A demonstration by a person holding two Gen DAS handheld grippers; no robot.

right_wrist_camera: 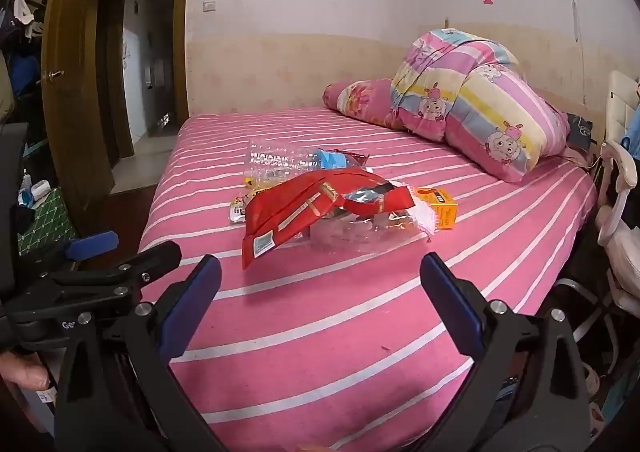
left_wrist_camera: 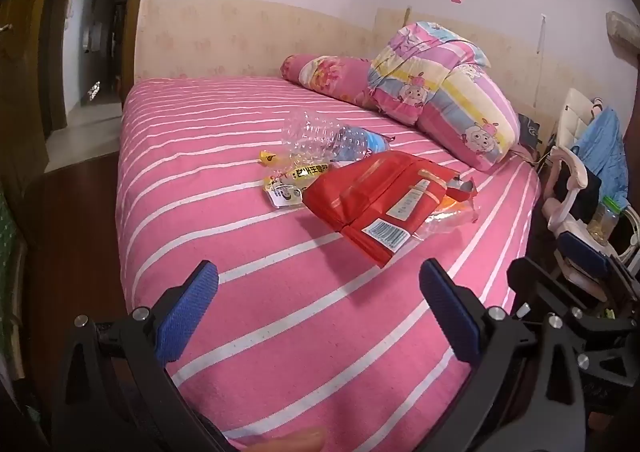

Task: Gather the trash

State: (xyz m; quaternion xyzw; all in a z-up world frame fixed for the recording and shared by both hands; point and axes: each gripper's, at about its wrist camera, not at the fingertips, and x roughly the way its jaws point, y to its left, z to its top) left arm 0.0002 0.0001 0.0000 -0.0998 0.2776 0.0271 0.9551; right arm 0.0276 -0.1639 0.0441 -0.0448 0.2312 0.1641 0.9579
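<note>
Our left gripper [left_wrist_camera: 319, 280] and right gripper [right_wrist_camera: 320, 278] both stand spread wide with nothing between their blue ribbed pads, hovering side by side over the near end of the bed [left_wrist_camera: 280, 332], well short of the litter. The trash lies in one loose heap mid-mattress on the pink, white-striped sheet: nearest us a big red snack bag [right_wrist_camera: 296, 207], creased foil-lined film with its torn mouth gaping; under its right side a crumpled clear wrapper [right_wrist_camera: 352, 232]; behind it a crushed clear bottle [left_wrist_camera: 320, 137] with a blue label; to the left some small yellow packets [left_wrist_camera: 288, 179]; to the right a small orange carton [right_wrist_camera: 438, 207]. We judge all of it featherlight. The bag is slick and floppy, so we would pinch a doubled fold or its barcode corner, not the flat face. The bottle looks springy and may skid, so take it at the neck, though its cap end is hidden and we cannot be sure which way it points. The carton is stiff enough to grip across its sides. Beyond the heap, soft quilted bedding [left_wrist_camera: 444, 107] is piled against the wall.
</note>
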